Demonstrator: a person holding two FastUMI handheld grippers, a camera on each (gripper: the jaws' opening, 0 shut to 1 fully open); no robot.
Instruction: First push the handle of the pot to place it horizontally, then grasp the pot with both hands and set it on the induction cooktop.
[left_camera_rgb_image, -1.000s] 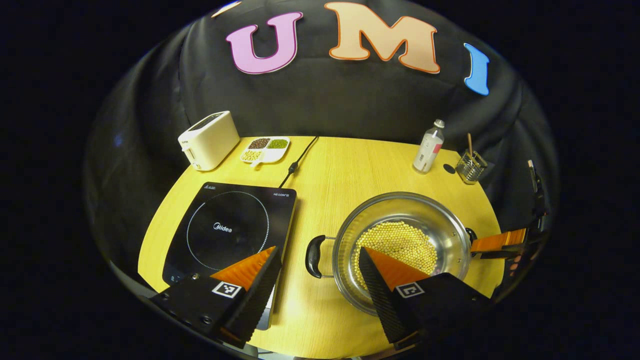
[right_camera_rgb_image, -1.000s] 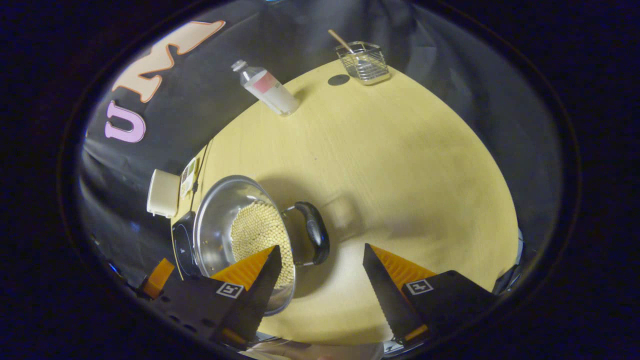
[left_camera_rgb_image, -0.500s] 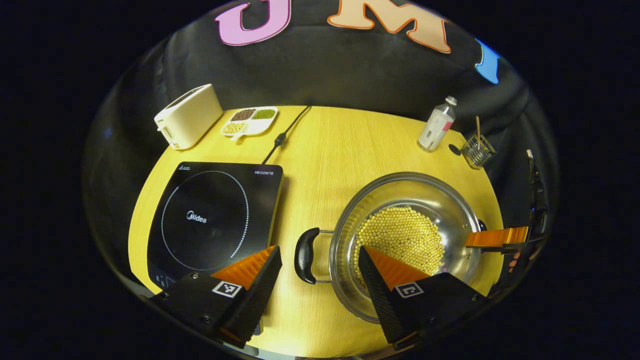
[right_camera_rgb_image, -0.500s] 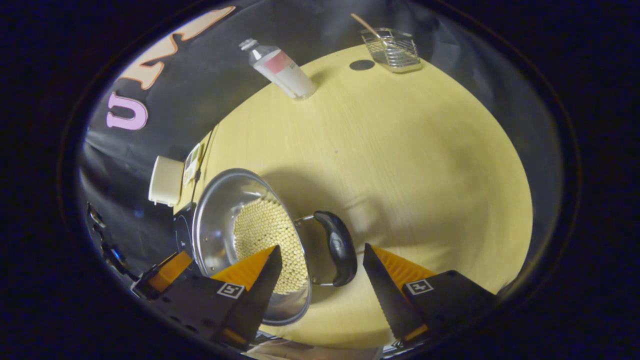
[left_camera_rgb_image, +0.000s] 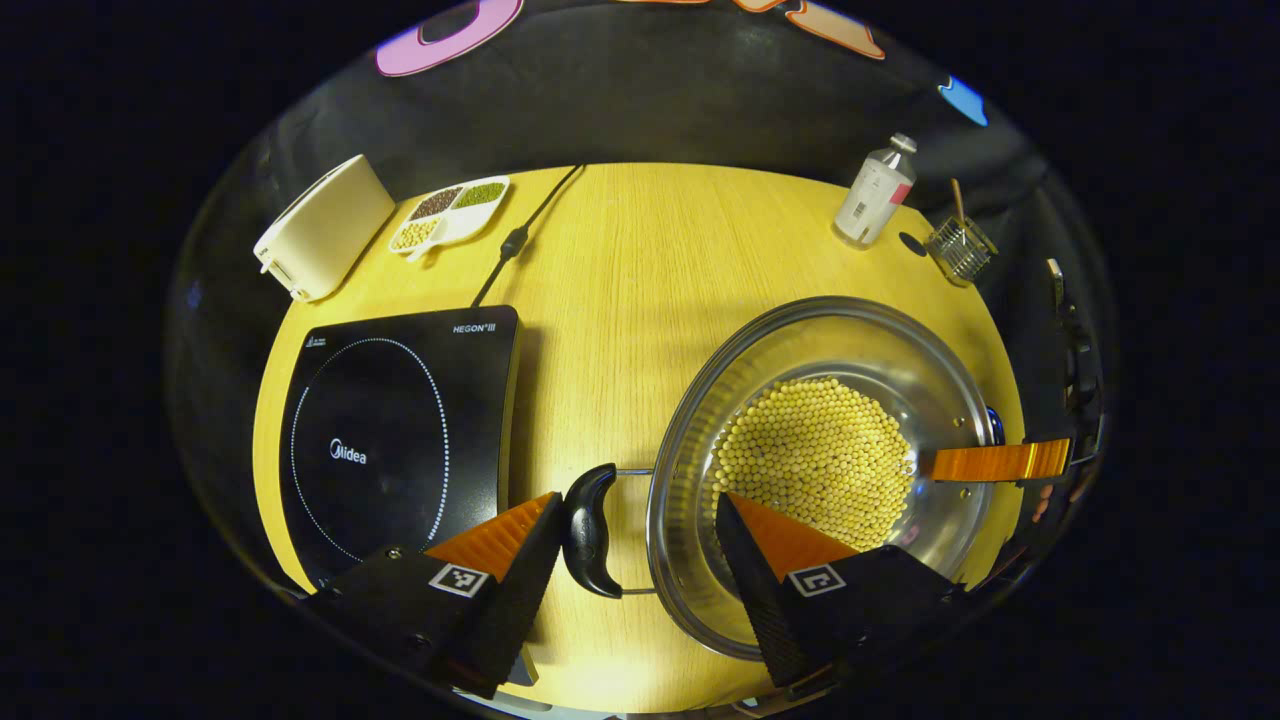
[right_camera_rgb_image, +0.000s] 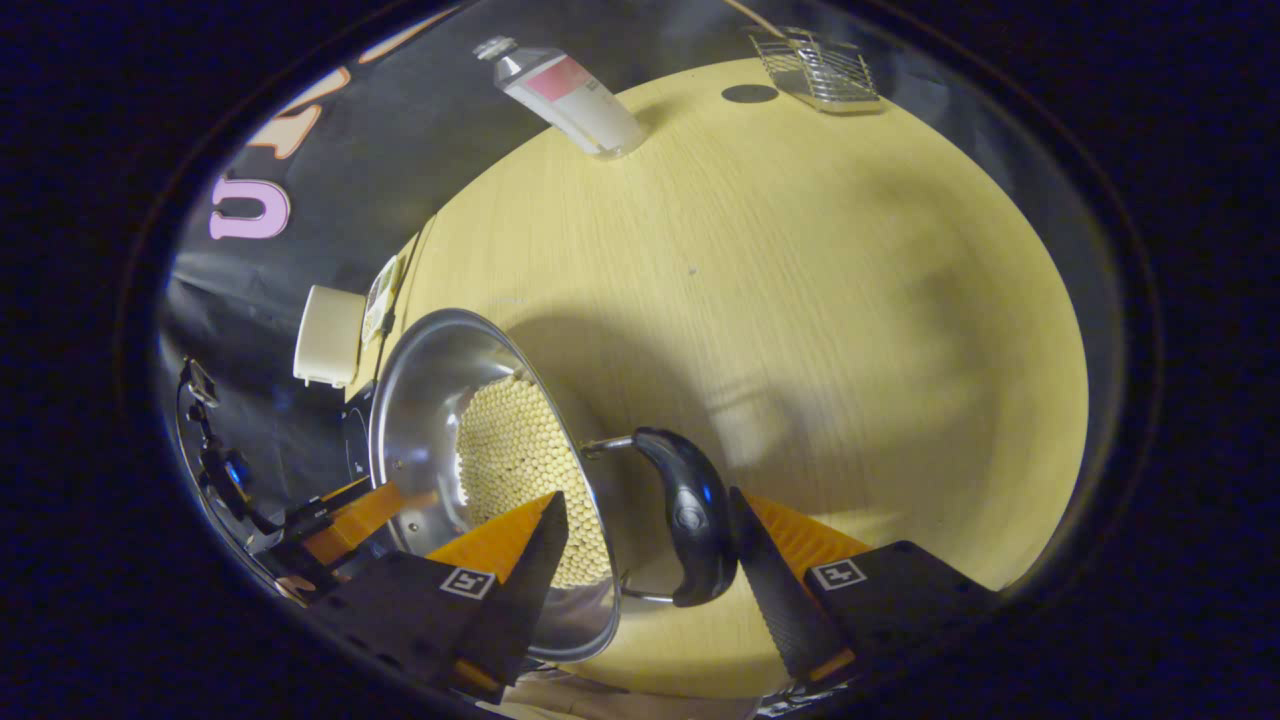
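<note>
A steel pot (left_camera_rgb_image: 850, 340) of yellow beans (left_camera_rgb_image: 815, 460) stands on the wooden table, right of the black induction cooktop (left_camera_rgb_image: 390, 430). My left gripper (left_camera_rgb_image: 635, 540) is open around the pot's near black handle (left_camera_rgb_image: 590, 530), which lies close to the left finger. The right finger reaches over the pot's rim. In the right gripper view the pot (right_camera_rgb_image: 420, 400) is at lower left. My right gripper (right_camera_rgb_image: 645, 540) is open there, astride the other black handle (right_camera_rgb_image: 695, 515), which touches or nearly touches its right finger. The right gripper's finger (left_camera_rgb_image: 995, 462) shows at the pot's far side.
At the table's back left are a white toaster (left_camera_rgb_image: 320, 225), a divided dish of beans (left_camera_rgb_image: 450, 210) and the cooktop's cable (left_camera_rgb_image: 515, 240). A bottle (left_camera_rgb_image: 875, 190) and a wire basket (left_camera_rgb_image: 960, 250) stand at the back right. The table edge runs just below both grippers.
Both grippers have moved in toward the pot. Each black handle, earlier ahead of the fingertips, now lies between the open fingers. The pot has stayed in place.
</note>
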